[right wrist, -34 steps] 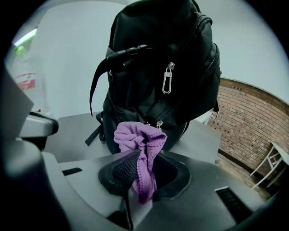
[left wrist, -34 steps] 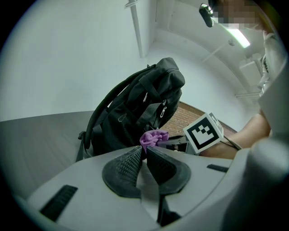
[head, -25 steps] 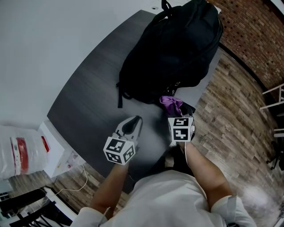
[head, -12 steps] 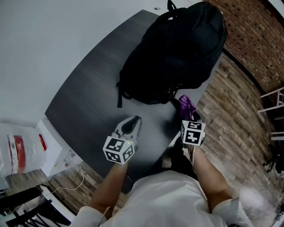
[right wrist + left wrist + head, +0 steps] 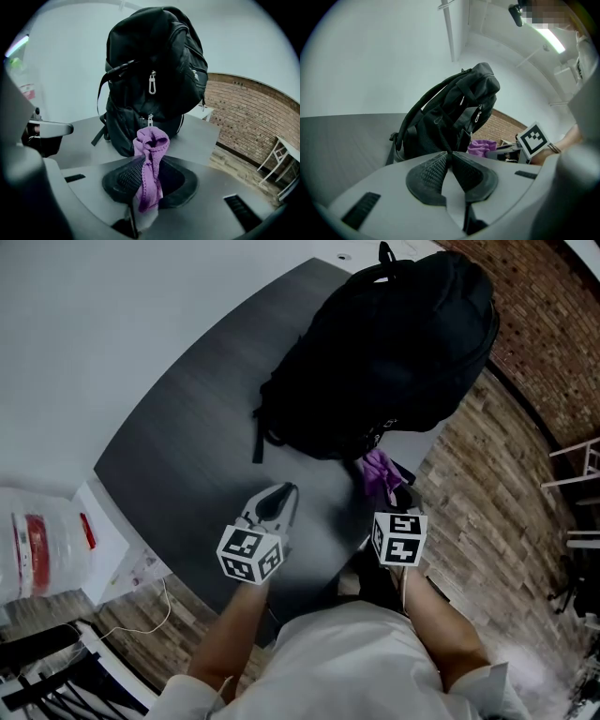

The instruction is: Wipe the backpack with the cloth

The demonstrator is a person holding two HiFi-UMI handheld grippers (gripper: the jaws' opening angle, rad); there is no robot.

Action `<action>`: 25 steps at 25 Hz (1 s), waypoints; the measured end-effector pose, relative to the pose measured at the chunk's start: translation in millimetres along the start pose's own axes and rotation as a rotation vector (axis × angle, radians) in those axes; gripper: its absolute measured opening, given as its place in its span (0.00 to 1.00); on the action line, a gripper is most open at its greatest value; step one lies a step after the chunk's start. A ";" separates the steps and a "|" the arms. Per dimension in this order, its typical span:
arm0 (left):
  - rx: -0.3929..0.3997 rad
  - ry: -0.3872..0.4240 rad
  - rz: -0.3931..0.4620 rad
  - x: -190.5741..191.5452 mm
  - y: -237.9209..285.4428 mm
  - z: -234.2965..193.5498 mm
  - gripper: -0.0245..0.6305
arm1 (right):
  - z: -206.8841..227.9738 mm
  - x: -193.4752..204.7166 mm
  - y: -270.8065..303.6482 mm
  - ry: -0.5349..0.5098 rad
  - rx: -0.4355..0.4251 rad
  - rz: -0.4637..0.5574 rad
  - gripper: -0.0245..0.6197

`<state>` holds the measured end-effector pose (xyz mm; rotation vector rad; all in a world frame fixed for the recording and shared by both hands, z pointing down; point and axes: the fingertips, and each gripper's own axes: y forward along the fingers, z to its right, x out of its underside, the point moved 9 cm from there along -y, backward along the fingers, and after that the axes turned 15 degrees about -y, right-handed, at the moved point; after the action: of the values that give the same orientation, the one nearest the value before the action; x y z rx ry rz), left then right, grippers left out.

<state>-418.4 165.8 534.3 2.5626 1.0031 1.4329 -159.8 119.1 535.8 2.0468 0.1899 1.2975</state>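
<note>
Pinching purple cloth (image 5: 151, 140), right gripper (image 5: 147, 165) hovers just beside backpack (image 5: 394, 343) base. Backpack stands on table (image 5: 197, 442). Left gripper (image 5: 450, 158) jaws pressed together, empty, over table, apart from backpack.

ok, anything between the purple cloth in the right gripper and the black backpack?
Nothing visible. The right gripper, shut on the purple knitted cloth, faces the black fabric backpack with only dark grey tabletop between them.
</note>
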 end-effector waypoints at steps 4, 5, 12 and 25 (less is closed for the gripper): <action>-0.016 -0.013 0.006 0.6 -7.3 -7.8 0.06 | -30.8 -12.2 5.9 -0.037 -0.085 0.019 0.16; -0.021 -0.017 0.007 0.8 -9.7 -10.4 0.06 | -39.7 -16.2 8.7 -0.052 -0.107 0.026 0.16; -0.073 -0.048 0.025 -2.0 -28.5 -34.3 0.06 | -103.5 -61.6 42.5 -0.177 -0.244 0.087 0.16; -0.130 -0.087 0.030 -3.9 -45.1 -65.9 0.06 | -162.4 -117.1 118.0 -0.404 -0.253 0.109 0.16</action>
<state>-494.2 181.8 554.2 2.5326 0.8347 1.3333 -381.0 53.9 564.5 2.0671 -0.2600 0.8896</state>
